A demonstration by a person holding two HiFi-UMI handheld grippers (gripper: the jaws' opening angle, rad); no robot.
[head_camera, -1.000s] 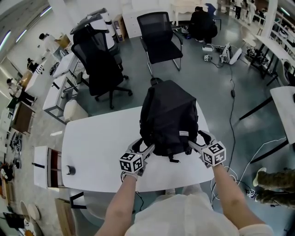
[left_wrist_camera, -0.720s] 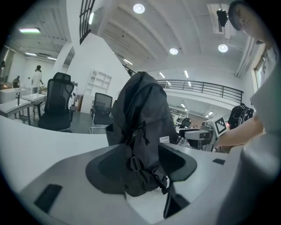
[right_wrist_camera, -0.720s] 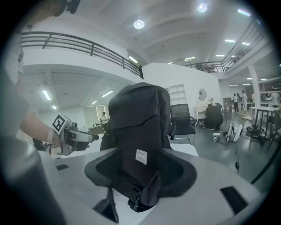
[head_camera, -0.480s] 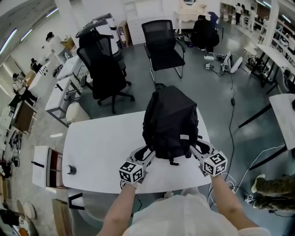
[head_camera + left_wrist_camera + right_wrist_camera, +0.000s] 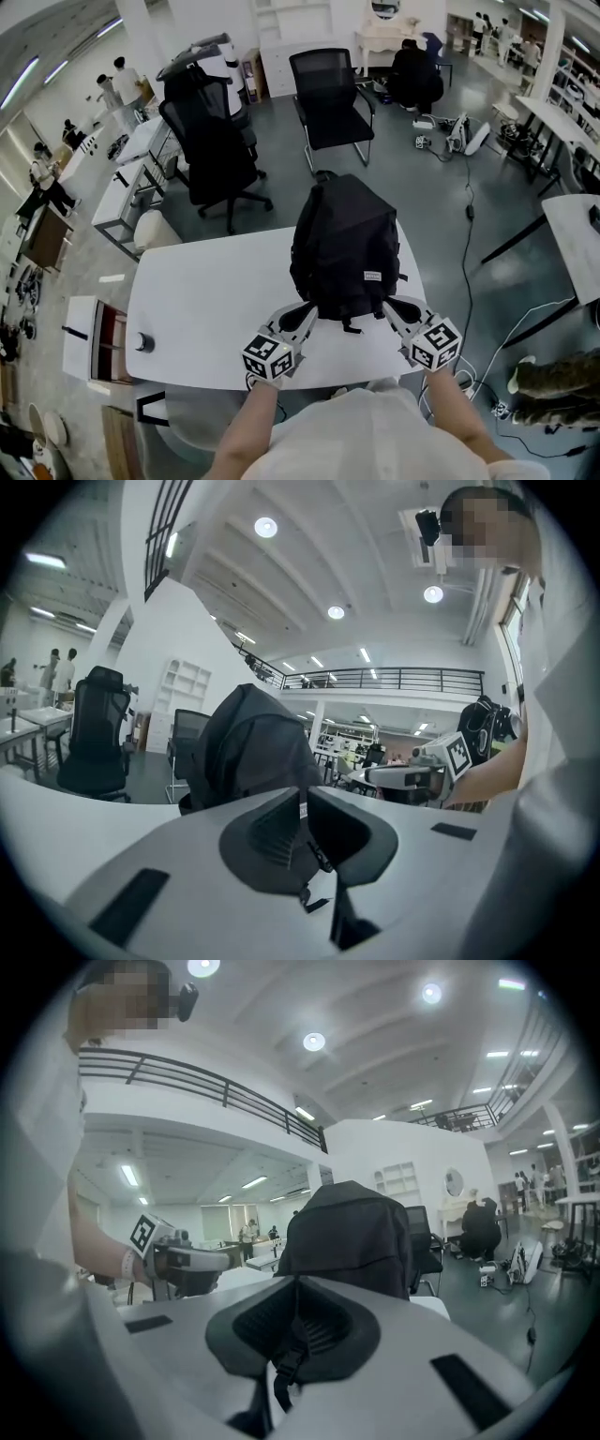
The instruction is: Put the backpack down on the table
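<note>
Black backpack (image 5: 345, 246) upright on the white table (image 5: 206, 291), right half. Left gripper (image 5: 298, 322): fingers just closed, pinching the left strap (image 5: 314, 850). Right gripper (image 5: 392, 314): same on the right strap (image 5: 286, 1358). Soft, floppy, likely light. Webbing may slip, so hold near the bag body.

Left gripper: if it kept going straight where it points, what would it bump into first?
The left gripper would probably meet the black backpack first, just ahead. Its jaws have just been closing and now pinch a strap of it.

The backpack (image 5: 342, 244) carries a small label (image 5: 373, 276); its print is illegible.
</note>
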